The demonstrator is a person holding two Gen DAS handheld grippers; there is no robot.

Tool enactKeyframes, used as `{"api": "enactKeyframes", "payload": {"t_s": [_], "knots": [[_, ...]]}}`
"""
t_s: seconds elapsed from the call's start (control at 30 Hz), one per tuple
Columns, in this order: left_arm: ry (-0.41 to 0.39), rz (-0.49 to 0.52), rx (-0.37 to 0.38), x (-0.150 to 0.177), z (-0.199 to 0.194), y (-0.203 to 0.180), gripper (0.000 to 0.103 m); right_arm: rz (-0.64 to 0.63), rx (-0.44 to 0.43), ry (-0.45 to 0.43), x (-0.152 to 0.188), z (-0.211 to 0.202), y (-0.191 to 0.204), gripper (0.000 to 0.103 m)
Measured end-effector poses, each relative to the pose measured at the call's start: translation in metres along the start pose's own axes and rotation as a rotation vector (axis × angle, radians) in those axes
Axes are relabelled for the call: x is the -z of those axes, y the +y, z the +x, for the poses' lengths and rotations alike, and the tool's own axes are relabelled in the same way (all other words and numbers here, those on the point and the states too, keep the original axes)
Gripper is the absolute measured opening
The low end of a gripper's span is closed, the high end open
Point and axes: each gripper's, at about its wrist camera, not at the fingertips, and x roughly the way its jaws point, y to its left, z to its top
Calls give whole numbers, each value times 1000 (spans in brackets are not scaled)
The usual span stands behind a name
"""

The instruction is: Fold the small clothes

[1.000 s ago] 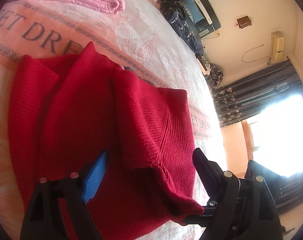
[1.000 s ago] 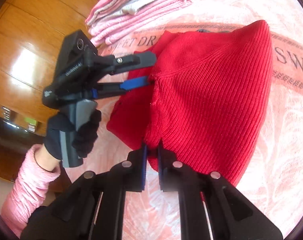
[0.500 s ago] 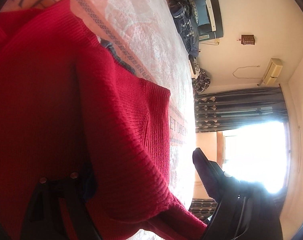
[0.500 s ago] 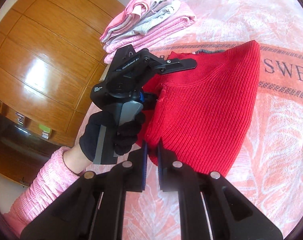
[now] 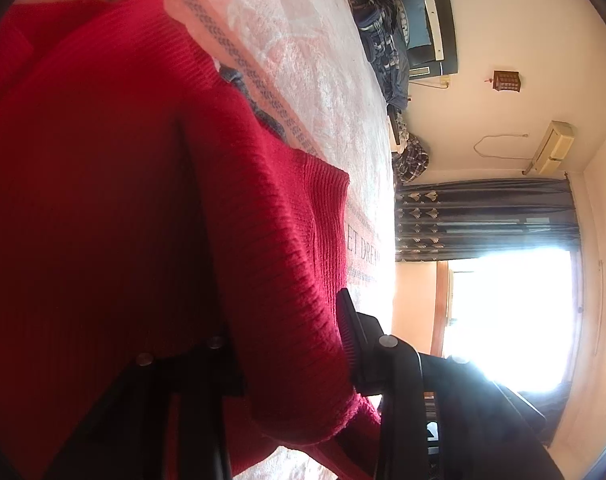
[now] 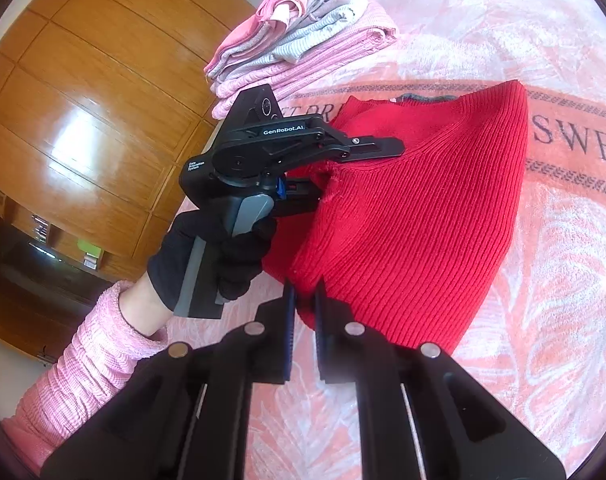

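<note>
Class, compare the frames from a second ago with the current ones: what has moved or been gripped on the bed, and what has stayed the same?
The left gripper pushed forward around the red sweater edge; its jaws narrowed, with knit now between them though the upper finger looks clear of it. The sweater was drawn up and together. The right gripper stayed clamped on the sweater's corner. The folded pile stayed put.
</note>
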Motion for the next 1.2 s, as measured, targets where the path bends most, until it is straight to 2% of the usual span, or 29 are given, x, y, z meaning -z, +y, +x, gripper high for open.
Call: {"api": "enactKeyframes", "payload": {"t_s": [0.17,0.23,0.33,0.43,0.47,0.53,0.6,0.73,0.9,1.07,1.2], "knots": [[49,-57,75,-1,-2,2,37,-3,-4,-18,-2,-7,0,7],[63,-62,75,-2,2,0,44,-1,-4,-19,-1,-8,0,7],[71,-70,90,-5,11,-4,45,-1,-8,-18,0,-8,0,7],[69,-37,84,-8,18,-12,45,-4,-15,-23,1,-10,0,7],[63,-29,91,-9,19,-14,44,-5,-21,-26,1,-11,0,7],[49,-16,104,-9,20,-17,31,-6,-24,-26,2,-12,1,7],[43,21,97,-8,21,-23,24,-8,-25,-21,3,-11,2,7],[21,108,80,-8,18,-31,20,-5,-32,-7,4,-3,5,7],[-35,197,79,-10,-6,-36,19,-19,-58,17,-2,18,20,7],[-90,259,80,-15,-49,-37,19,-52,-97,35,-13,48,48,7],[-133,320,40,-17,-87,-27,19,-88,-112,62,-21,82,76,7]]}}
